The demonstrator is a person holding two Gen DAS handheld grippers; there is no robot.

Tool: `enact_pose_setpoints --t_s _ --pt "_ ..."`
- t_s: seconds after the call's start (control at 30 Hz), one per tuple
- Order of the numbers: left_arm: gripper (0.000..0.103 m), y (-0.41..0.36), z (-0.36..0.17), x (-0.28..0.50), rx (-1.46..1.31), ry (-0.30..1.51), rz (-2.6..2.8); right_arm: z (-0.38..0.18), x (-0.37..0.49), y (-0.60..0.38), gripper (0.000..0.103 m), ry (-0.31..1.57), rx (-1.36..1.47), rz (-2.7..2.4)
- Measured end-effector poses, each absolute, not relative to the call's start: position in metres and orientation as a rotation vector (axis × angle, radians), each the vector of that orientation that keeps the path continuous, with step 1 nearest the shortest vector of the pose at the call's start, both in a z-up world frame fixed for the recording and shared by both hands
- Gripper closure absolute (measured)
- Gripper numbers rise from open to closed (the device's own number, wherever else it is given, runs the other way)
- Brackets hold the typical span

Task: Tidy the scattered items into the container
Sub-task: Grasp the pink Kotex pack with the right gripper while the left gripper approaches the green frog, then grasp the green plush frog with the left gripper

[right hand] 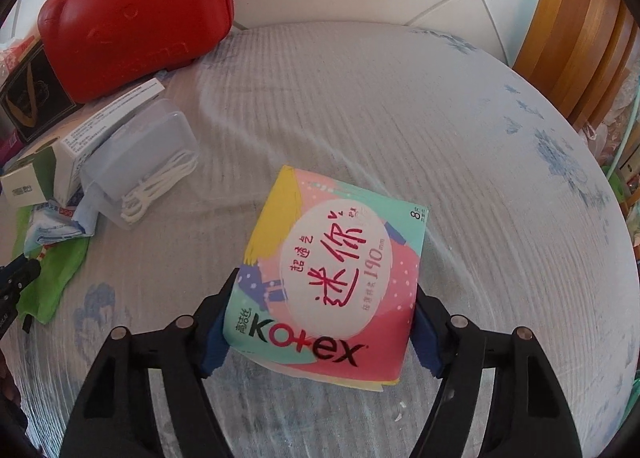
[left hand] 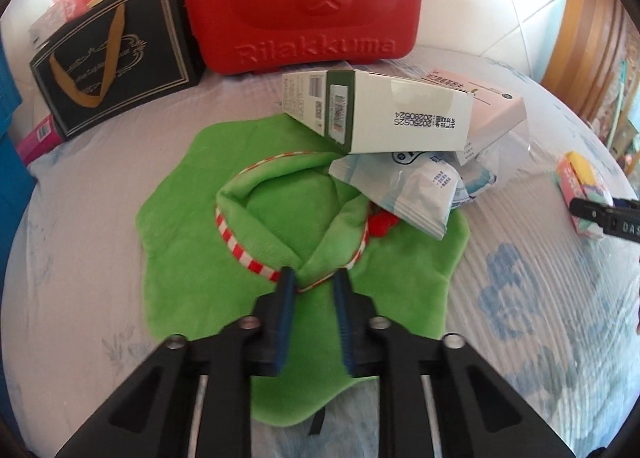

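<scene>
We take the red case [left hand: 302, 2] as our landmark; it stands at the far edge of the bed [left hand: 92, 218], closed, with a bear face on its side. In front of the case lies a green cloth [left hand: 180, 218] with a red-and-white striped band [left hand: 236, 240]. Our left tool [left hand: 314, 278] is clenched on this cloth, and a fold of the cloth with the band is pinched between its blue pads [left hand: 286, 286]. Between the cloth and the case a white box [left hand: 384, 114] lies tilted over a pink box [left hand: 500, 106] and some white packets [left hand: 416, 194]. Left of the case stands a black box [left hand: 112, 58] with gold trim. Well to the right of the case, nearer to us, our right tool [right hand: 320, 318] is grasping the Kotex pack [right hand: 336, 274]; its pads press on both sides of the pack's near end. Between this pack and the case a clear plastic box [right hand: 148, 162] with white cord inside rests on the bed.
</scene>
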State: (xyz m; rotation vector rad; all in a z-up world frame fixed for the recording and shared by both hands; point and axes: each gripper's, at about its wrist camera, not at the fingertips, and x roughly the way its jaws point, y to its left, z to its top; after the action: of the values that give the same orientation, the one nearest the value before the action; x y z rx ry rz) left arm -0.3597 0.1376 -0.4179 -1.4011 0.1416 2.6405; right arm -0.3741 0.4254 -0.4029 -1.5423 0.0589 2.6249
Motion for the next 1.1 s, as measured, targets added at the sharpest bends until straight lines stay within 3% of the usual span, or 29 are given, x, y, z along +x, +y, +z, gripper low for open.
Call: enact_pose_setpoints --t_s 0.03,0.3,0.33,0.37,0.4,0.43,0.63,0.73,0.83,0.87,0.9,0.93,0.97,1.1 --pt "0.103 0.136 -0.418 -0.357 -1.408 0.132 2.639 -0.402 -0.371 0.424 0.031 0.062 -1.549 2.626" --pt "0.099 0.131 -0.412 -0.323 -1.375 0.15 2.675 -0.4 -0.349 0.41 0.031 0.059 -1.585 2.641" --pt "0.077 0.129 -0.413 -0.323 -1.383 0.135 2.687 -0.399 -0.347 0.41 0.031 0.061 -1.586 2.642" --pt "0.036 0.125 -0.412 -0.324 -1.379 0.12 2.705 -0.399 -0.346 0.409 0.031 0.063 -1.587 2.642" --pt "0.022 0.12 -0.41 -0.326 -1.359 0.092 2.721 -0.398 -0.346 0.41 0.031 0.066 -1.586 2.641" --pt "0.017 0.117 -0.409 -0.328 -1.342 0.073 2.734 -0.398 -0.346 0.41 0.031 0.067 -1.587 2.641" --pt "0.016 0.111 -0.423 -0.361 -1.453 0.117 2.712 -0.398 -0.344 0.409 0.031 0.068 -1.58 2.638" --pt "0.001 0.109 -0.434 -0.374 -1.447 0.092 2.662 -0.398 -0.344 0.409 0.031 0.07 -1.582 2.639" --pt "0.002 0.111 -0.434 -0.381 -1.409 0.068 2.63 -0.398 -0.345 0.41 0.031 0.072 -1.582 2.644" --pt "0.02 0.114 -0.433 -0.381 -1.384 0.085 2.62 -0.398 -0.345 0.41 0.031 0.07 -1.582 2.643" --pt "0.027 0.118 -0.432 -0.379 -1.36 0.12 2.612 -0.398 -0.346 0.41 0.031 0.069 -1.581 2.643" --pt "0.049 0.123 -0.43 -0.377 -1.339 0.143 2.599 -0.398 -0.346 0.41 0.031 0.069 -1.581 2.643" --pt "0.064 0.126 -0.428 -0.376 -1.33 0.147 2.586 -0.398 -0.346 0.41 0.031 0.067 -1.581 2.643" --pt "0.084 0.132 -0.424 -0.373 -1.337 0.104 2.581 -0.399 -0.345 0.409 0.031 0.073 -1.578 2.642"
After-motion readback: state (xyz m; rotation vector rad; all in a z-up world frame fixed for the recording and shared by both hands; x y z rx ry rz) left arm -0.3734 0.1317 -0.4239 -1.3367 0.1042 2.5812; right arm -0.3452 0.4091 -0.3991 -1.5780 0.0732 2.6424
